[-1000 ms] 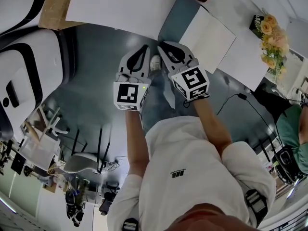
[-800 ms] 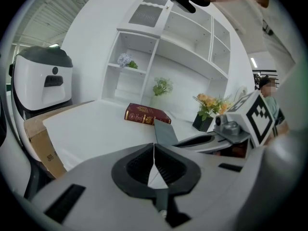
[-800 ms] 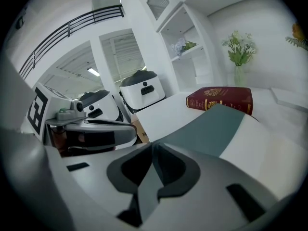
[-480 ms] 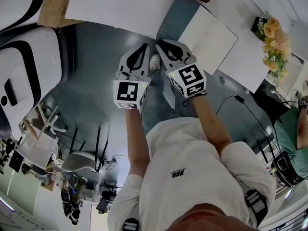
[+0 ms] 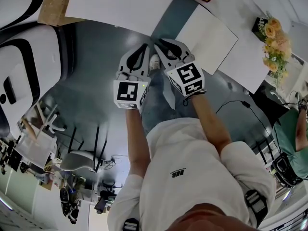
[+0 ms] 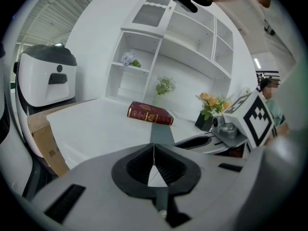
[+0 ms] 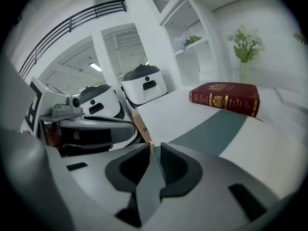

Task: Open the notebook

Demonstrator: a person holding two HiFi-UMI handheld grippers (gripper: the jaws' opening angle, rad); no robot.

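The notebook (image 5: 208,32) lies on the table as a flat white leaf beside a grey-teal band (image 5: 172,14). My right gripper (image 5: 160,44) is at the near end of that band, at the table's edge. Its jaws have just been opening and stand slightly apart. A thin grey-teal sheet (image 7: 150,177) runs between them, and the pads do not press on it. My left gripper (image 5: 143,49) hangs close beside it, just off the table's edge. Its tips (image 6: 154,150) meet, and I see nothing clearly held there.
A dark red book (image 6: 149,113) lies at the far end of the band. A large white sheet (image 5: 120,6) covers the table's left part. Potted flowers (image 5: 274,35) stand at the right. A cardboard box (image 5: 55,8) and a white machine (image 5: 29,66) stand left of the table.
The right gripper has edged a little to the left, closer to the left gripper, and its marker cube has turned slightly. The left gripper has kept still.
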